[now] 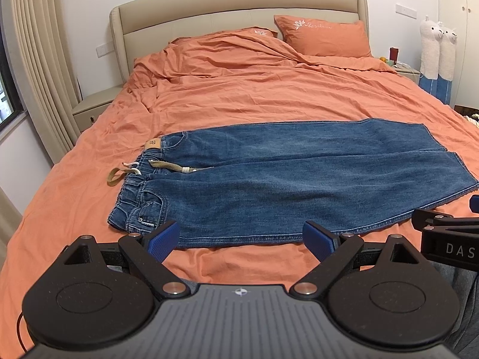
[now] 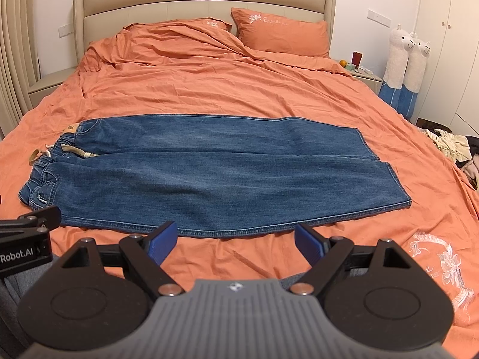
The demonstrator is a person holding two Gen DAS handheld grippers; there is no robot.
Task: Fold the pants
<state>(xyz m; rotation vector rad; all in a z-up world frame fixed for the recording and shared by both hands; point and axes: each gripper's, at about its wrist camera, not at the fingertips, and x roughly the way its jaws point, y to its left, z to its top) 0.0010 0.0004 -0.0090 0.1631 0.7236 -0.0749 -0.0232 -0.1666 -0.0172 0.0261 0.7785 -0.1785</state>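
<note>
Blue jeans lie flat across the orange bed, waistband and tan drawstring at the left, leg hems at the right. The two legs lie side by side. My left gripper is open just short of the near seam, toward the waist end, holding nothing. My right gripper is open too, just short of the near leg's edge, toward the hem end. Each gripper shows at the edge of the other's view: the right gripper and the left gripper.
The orange duvet is rumpled toward the beige headboard, with an orange pillow. Nightstands flank the bed. Plush alpacas stand at the right wall, a clothes pile beside the bed.
</note>
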